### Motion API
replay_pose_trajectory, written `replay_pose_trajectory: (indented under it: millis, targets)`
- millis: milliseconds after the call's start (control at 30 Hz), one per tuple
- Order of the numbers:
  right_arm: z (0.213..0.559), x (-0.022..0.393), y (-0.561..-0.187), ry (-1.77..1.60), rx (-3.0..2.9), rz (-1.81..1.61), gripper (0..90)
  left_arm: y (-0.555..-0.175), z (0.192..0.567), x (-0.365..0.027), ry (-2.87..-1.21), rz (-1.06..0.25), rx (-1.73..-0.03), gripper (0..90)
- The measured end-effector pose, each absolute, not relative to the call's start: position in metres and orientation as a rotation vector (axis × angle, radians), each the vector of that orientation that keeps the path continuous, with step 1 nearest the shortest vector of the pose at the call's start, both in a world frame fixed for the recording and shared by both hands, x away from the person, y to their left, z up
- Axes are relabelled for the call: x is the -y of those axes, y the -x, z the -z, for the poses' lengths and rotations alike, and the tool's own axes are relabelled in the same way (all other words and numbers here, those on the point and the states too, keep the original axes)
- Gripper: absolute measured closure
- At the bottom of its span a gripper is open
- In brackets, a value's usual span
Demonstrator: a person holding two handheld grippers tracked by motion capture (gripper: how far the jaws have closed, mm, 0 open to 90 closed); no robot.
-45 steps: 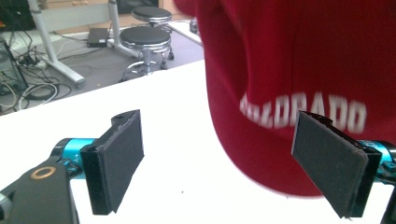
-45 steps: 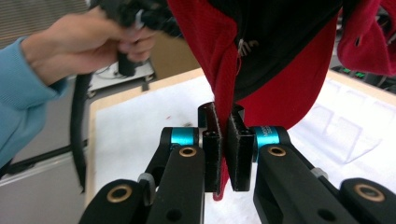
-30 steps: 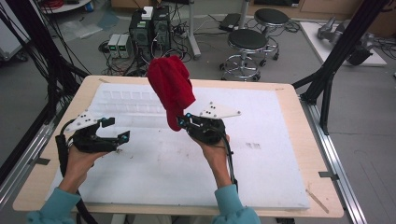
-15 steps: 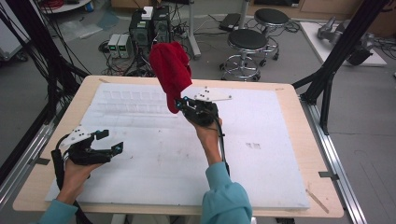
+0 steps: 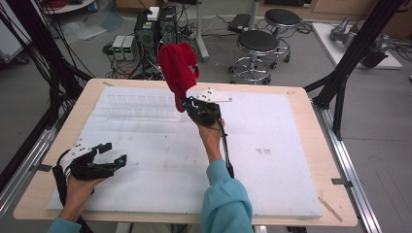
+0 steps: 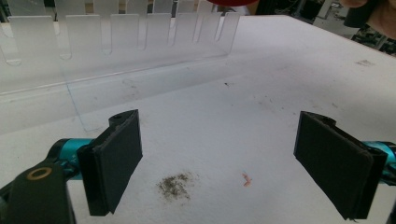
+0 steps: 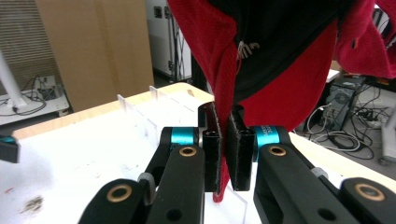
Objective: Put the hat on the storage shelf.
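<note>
Desk and workshop surroundings

A white foam sheet point(image 5: 160, 160) covers most of the wooden desk point(image 5: 311, 111). On the sheet's far left part lies a clear acrylic rack point(image 6: 116, 42) with upright slotted tabs. Nearer than the rack, the sheet bears a grey dirt smudge point(image 6: 176, 184) and, just beside it, a small orange speck point(image 6: 246, 179). Beyond the desk's far edge stand two round black stools point(image 5: 257, 43), computer towers point(image 5: 155, 26) and tangled cables on the floor. Black frame struts point(image 5: 354, 58) rise at the desk's right.
</note>
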State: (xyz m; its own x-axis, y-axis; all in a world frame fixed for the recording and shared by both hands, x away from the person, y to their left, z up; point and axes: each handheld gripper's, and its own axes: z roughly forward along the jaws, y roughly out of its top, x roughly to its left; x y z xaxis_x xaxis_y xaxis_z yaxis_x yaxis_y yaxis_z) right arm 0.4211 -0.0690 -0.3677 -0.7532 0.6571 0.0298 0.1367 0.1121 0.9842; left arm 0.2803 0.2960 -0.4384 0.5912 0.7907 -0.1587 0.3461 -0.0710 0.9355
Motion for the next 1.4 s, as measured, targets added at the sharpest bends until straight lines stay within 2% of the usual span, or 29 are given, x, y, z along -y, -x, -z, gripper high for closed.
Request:
replay_pose_trajectory:
  millis: [1400]
  targets:
    - [0.381, 0.064, -0.43, -0.918, -1.922, -1.689, 86.1, -0.277, 0.448, -0.295, -1.661, -0.466, -0.971, 15.6]
